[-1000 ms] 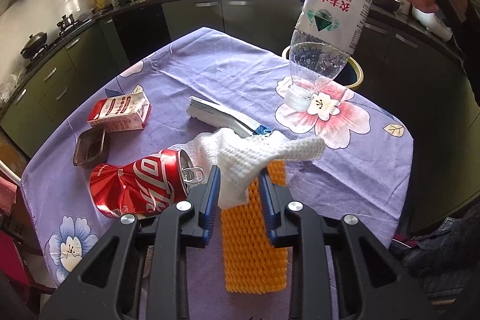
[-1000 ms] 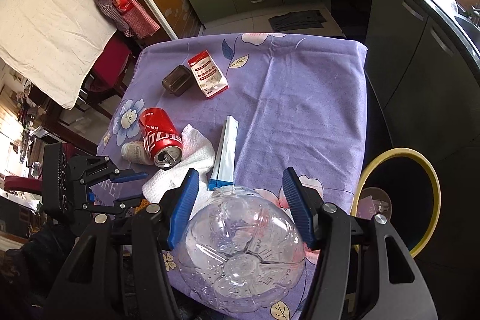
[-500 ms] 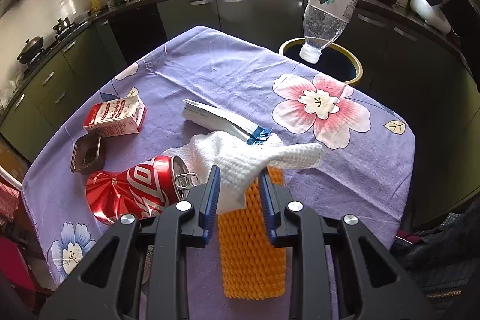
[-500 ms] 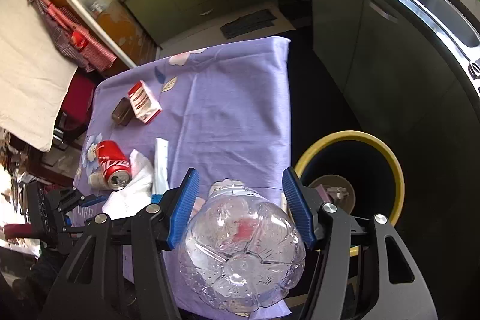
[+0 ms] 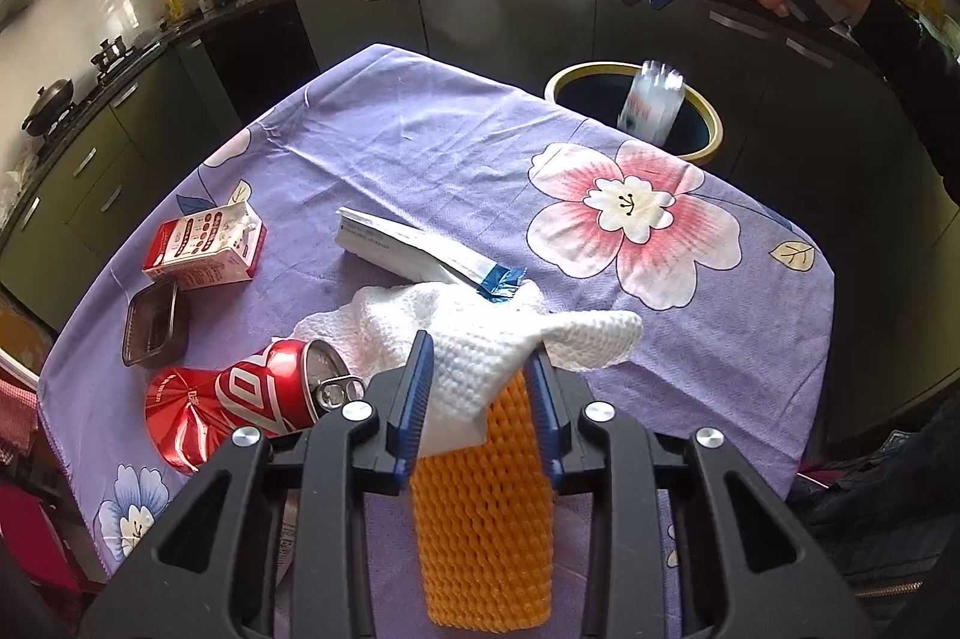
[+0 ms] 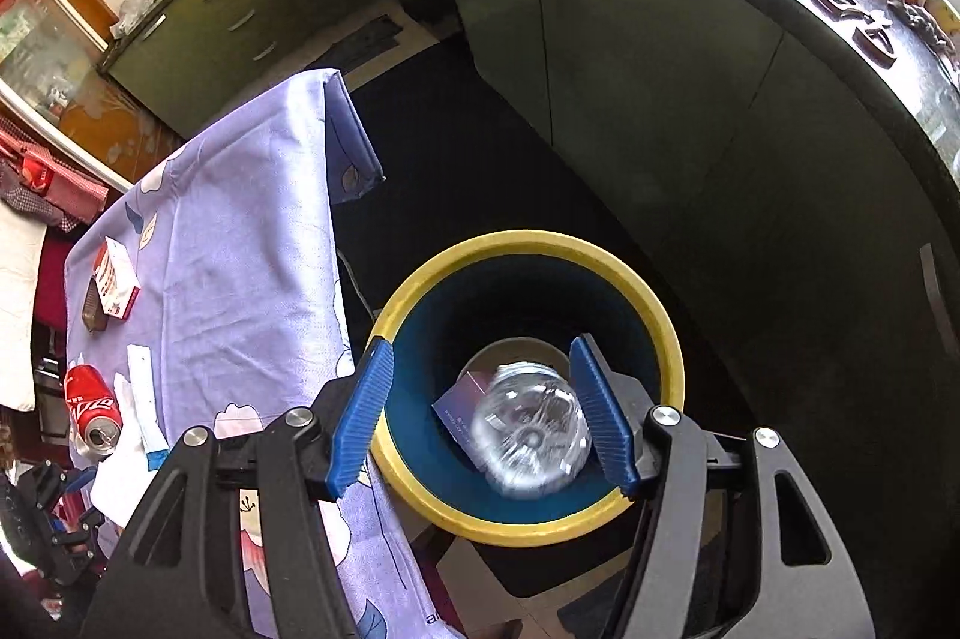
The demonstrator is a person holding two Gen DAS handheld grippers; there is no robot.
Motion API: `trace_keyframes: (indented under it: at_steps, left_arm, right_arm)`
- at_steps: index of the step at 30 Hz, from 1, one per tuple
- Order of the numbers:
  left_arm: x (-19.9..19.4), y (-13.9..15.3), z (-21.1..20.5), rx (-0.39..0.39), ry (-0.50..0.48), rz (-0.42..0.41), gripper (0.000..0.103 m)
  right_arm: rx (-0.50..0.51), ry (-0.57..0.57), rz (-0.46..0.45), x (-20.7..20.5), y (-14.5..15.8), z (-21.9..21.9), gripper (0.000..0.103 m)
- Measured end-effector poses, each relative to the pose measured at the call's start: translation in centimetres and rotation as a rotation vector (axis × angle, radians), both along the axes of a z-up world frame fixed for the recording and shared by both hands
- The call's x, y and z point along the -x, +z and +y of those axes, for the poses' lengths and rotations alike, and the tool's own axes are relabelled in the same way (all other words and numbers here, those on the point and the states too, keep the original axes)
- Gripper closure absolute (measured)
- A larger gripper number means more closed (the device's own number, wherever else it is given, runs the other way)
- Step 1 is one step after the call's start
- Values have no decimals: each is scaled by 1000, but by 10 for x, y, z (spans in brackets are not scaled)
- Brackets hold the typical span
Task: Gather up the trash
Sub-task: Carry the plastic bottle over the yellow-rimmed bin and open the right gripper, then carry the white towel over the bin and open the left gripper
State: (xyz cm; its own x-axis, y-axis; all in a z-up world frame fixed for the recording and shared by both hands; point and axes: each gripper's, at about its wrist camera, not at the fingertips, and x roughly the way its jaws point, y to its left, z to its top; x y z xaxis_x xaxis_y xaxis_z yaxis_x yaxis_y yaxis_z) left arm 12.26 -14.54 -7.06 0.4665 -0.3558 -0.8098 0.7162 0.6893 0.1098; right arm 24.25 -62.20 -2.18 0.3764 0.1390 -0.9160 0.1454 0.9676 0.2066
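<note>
Overhead, the right gripper [image 6: 480,414] is held pointing down at the bin [image 6: 663,339], jaws apart, the bottle [image 6: 531,438] loose and blurred below them.
From the left view, the left gripper [image 5: 480,393], jaws just widened, is seen astride a white cloth [image 5: 474,351] and orange netting [image 5: 480,513]; a can [image 5: 240,399], carton [image 5: 207,246] and tablecloth [image 5: 420,147] lie around.

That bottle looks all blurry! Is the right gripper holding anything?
No, nothing. The right gripper is open over the bin, and the bottle is falling free into it.
</note>
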Motion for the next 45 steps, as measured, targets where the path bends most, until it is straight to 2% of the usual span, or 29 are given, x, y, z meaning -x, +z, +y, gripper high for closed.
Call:
trace_keyframes:
  at_steps: [2,5,10,12,14,15,17,20,27,32,39,42,45]
  left_arm:
    - [1,-1,-2,-9,-4,-4,58]
    - [5,-2,-6,-24,-21,-19,47]
    - [3,-6,-9,-44,-38,-2,47]
    - [1,-9,-10,-45,-40,12,51]
    - [-2,-10,-11,-39,-46,34,71]
    - [-2,-11,-12,-38,-47,40,73]
    - [-2,-11,-13,-36,-46,43,92]
    - [-1,-4,-11,-9,-42,25,100]
    - [0,36,-3,56,-16,-38,101]
    - [-1,70,-9,50,-23,-86,101]
    - [-2,119,-25,29,-16,-169,101]
    - [-3,147,-21,100,-14,-144,101]
    - [4,173,-21,129,-9,-201,101]
  right_arm:
    - [-22,18,-18,9,3,5,42]
    - [-53,62,-53,29,9,18,41]
    - [-99,131,-101,67,12,47,40]
    - [-111,151,-113,81,11,58,40]
    - [-131,169,-122,94,11,68,40]
    - [-141,176,-131,101,11,72,40]
    - [-158,191,-144,116,11,79,40]
    - [-191,211,-162,136,10,88,40]
    - [-279,216,-194,182,-1,98,39]
    - [-330,174,-215,213,-13,89,38]
    - [-393,133,-243,233,-27,71,38]
    - [-408,159,-244,234,-31,73,37]
    - [-401,208,-246,230,-32,82,37]
